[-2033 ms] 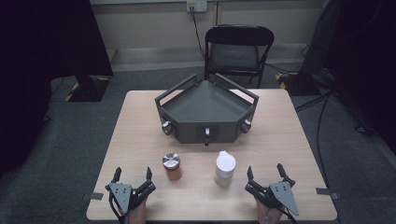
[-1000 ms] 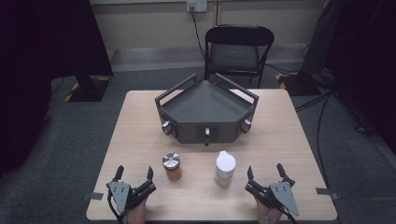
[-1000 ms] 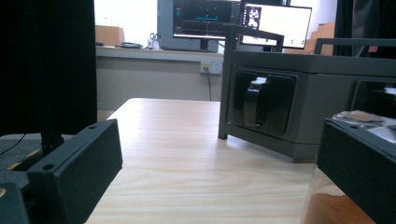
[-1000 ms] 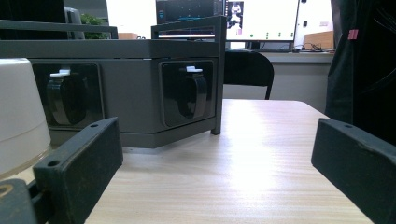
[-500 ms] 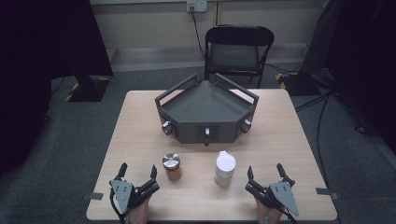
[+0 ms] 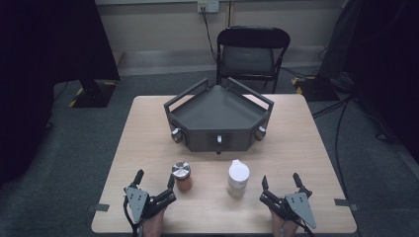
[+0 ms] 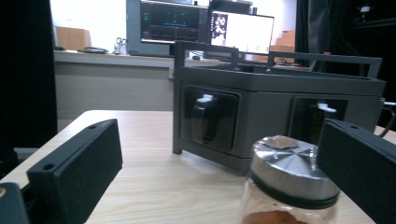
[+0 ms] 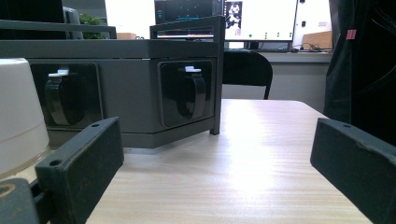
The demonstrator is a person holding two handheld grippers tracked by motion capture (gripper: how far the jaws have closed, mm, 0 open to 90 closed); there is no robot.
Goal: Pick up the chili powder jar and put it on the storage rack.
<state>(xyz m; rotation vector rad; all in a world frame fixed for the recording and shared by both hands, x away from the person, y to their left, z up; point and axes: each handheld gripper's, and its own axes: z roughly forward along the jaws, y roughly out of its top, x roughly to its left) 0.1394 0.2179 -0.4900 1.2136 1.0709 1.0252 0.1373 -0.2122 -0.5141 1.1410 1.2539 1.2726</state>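
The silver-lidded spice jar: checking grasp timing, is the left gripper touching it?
Apart. The high view shows tabletop between the left gripper jaws and the silver-lidded spice jar.

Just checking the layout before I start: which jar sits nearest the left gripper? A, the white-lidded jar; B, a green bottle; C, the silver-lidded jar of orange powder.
C: the silver-lidded jar stands just ahead of the open left gripper; the white-lidded jar stands nearer the right gripper.

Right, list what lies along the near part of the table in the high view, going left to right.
Left gripper → jar with the metal lid → white-capped jar → right gripper.
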